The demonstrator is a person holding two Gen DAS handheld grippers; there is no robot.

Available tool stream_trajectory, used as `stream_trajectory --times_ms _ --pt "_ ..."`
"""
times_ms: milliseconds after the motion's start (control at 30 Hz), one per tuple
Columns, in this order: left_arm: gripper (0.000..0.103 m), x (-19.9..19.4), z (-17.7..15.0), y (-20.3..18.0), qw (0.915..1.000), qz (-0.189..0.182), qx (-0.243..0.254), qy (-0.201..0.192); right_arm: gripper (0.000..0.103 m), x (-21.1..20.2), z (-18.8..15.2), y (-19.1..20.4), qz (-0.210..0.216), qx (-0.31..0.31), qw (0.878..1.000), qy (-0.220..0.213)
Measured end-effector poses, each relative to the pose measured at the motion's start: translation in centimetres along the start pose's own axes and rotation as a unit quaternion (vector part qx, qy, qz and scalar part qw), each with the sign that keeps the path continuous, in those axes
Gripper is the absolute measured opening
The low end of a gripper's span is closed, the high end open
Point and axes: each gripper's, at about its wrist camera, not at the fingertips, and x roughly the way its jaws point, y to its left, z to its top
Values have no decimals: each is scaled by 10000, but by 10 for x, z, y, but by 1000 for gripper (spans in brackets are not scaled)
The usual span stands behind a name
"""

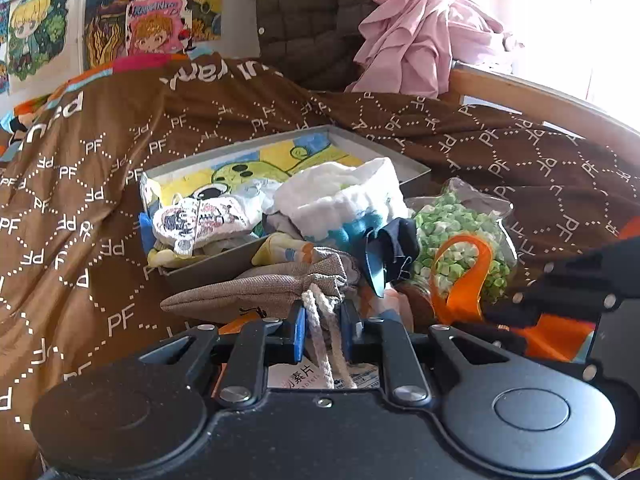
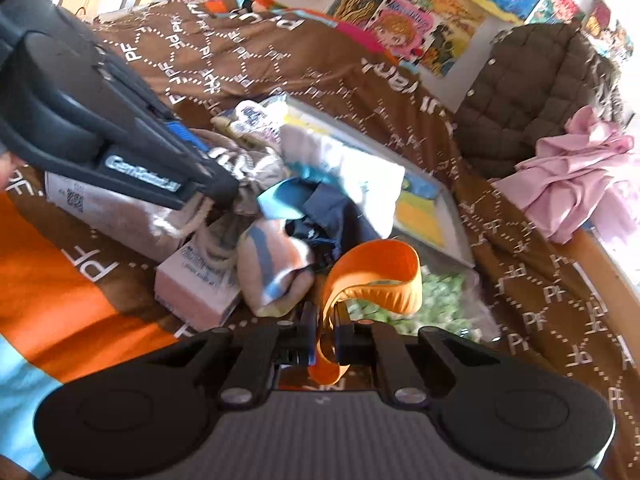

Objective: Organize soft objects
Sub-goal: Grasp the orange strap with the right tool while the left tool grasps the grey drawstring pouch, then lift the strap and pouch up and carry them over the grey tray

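Left wrist view: left gripper (image 1: pixel 323 326) pinches the white braided drawstring (image 1: pixel 320 320) of a beige woven pouch (image 1: pixel 260 288), which lies on the brown patterned blanket (image 1: pixel 80 200) just before a grey shallow box (image 1: pixel 208 268).
Right wrist view: right gripper (image 2: pixel 322 334) is pressed together on an orange ribbon loop (image 2: pixel 376 276) arching above a clear bag of green pellets (image 2: pixel 436 300).

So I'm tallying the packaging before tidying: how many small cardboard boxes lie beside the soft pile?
2. A long box lies under the left gripper; a smaller box sits beside the striped cloth. Others may be hidden under the pile.
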Motion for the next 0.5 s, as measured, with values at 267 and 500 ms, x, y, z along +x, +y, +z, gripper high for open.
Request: stream_trajectory --times_ms 267,500 --pt "18 -29 8 -8 9992 206 16 -337 9 -10 2 -8 -282 127 9986 -420" --pt "17 -49 21 -4 9970 190 -183 -730 9 -15 7 -16 -371 268 9949 -894"
